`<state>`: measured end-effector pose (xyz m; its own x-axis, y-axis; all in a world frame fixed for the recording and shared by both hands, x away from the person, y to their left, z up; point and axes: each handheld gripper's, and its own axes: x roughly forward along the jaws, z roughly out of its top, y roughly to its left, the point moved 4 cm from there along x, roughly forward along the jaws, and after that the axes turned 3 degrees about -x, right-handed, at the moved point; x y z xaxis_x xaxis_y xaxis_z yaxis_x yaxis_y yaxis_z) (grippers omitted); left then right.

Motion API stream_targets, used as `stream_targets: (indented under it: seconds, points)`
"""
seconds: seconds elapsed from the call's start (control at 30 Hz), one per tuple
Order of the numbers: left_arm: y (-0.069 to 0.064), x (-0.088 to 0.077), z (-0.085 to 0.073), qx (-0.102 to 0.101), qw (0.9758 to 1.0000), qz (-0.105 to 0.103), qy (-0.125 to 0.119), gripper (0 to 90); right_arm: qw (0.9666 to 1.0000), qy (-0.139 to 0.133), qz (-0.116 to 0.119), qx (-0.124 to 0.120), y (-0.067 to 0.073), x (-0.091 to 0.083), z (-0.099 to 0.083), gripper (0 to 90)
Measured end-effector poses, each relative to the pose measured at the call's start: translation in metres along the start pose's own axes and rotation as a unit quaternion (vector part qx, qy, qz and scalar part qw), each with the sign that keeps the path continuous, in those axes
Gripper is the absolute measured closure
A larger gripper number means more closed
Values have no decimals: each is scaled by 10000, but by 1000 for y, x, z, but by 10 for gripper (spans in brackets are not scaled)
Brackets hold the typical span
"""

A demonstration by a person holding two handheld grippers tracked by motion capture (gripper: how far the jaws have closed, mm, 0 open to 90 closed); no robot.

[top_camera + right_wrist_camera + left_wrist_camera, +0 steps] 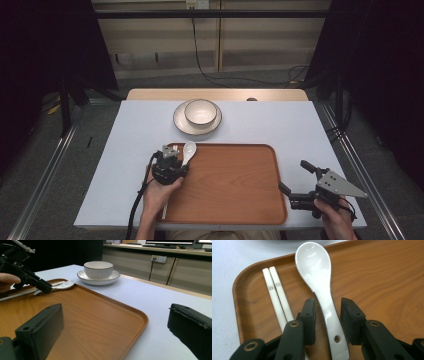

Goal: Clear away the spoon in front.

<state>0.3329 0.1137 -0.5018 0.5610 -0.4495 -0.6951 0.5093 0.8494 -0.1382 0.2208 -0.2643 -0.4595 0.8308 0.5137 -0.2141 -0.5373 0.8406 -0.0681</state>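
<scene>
A: Left tool (328, 312)?
B: Released, jaws either side of the spoon (319, 282) handle, gaps both sides. Spoon lies flat at the tray's (235, 185) far left corner, chopsticks (277, 296) just left of it.
A: Right tool (295, 180)?
B: Wide apart, nothing between, off the tray's right edge above the bench (280, 125).

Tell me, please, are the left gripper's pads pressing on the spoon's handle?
No, the left gripper straddles the white ceramic spoon, with a gap on each side.

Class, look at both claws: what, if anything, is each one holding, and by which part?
Nothing is held. The left claw straddles the white ceramic spoon at its handle, pads apart; the right claw is open.
</scene>
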Motion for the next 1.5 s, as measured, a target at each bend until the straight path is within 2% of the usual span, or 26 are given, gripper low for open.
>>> stream_targets:
  seconds: [0.17, 0.23, 0.3, 0.37, 0.5, 0.63, 0.67, 0.77, 0.83, 0.9, 0.93, 0.97, 1.07, 1.17, 1.2, 1.23, 1.27, 1.33, 1.37, 1.4, 1.43, 1.5]
  points:
    - [-2, 0, -1, 52, 10000, -65, -23, 629, 10000, -4, 3, 3, 0, 0, 0, 6]
    - [-2, 1, 0, 8, 9999, -132, -33, 592, 10000, 5, -12, 25, 0, 0, 0, 6]
    - [-1, 0, 0, 51, 9999, -100, -66, 562, 10000, -19, 13, 13, 0, 0, 0, 5]
    - [0, -1, 2, 123, 9997, -124, -168, 507, 10000, -23, 15, 15, 0, 0, 0, 5]
    - [2, -4, 7, 69, 9984, -271, -492, 427, 10000, -24, 16, 23, 0, 0, 0, 5]
    - [8, -9, 12, 66, 9968, -148, -778, 290, 10000, -28, -3, 39, 0, 0, 0, 6]
    - [10, -9, 14, 103, 9963, -31, -852, 258, 10000, -27, -4, 47, 0, 0, 0, 5]
    - [18, -9, 18, 44, 9947, 99, -1025, 133, 10000, -31, -3, 46, 0, 0, 1, 5]
    - [23, -9, 20, 30, 9934, 176, -1129, 103, 10000, -35, -4, 54, 0, 0, 1, 5]
    - [30, -8, 25, -154, 9927, 148, -1185, 68, 10000, -43, -21, 57, -1, 0, 1, 5]
    - [31, -8, 26, -105, 9928, 111, -1190, 34, 10000, -50, -24, 39, -1, 0, 1, 5]
    - [32, -8, 27, -29, 9924, 44, -1227, 30, 10000, -48, -27, 56, -1, 0, 1, 5]
    - [35, -8, 35, -45, 9905, 44, -1373, 30, 9999, -36, -23, 92, -1, -1, 1, 6]
    - [37, -8, 45, 4, 9872, 29, -1592, 37, 10000, -41, -19, 64, -2, 0, 1, 5]
    - [38, -7, 48, 10, 9885, -49, -1511, 31, 9999, -53, -38, 79, -2, 0, 1, 5]
    - [38, -5, 52, -63, 9873, -171, -1578, 32, 10000, -38, -12, 82, -2, 0, 1, 5]
    - [39, -4, 56, -86, 9872, -218, -1580, 29, 9999, -36, -30, 105, -2, 1, 1, 5]
    - [40, -2, 62, -22, 9876, -158, -1563, 24, 10000, -45, 1, 77, -2, 0, 1, 5]
    - [41, 0, 65, -4, 9868, -121, -1617, 28, 10000, -32, 19, 68, -2, 0, 1, 5]
    - [42, 1, 67, 5, 9880, -99, -1539, 33, 10000, -40, 4, 81, -2, 0, 1, 6]
    - [43, 3, 68, 22, 9887, -107, -1494, 33, 10000, -41, 1, 76, -2, 0, 1, 6]
    - [44, 6, 72, -45, 9886, -205, -1493, 33, 9999, -48, -37, 103, -2, 0, 0, 6]
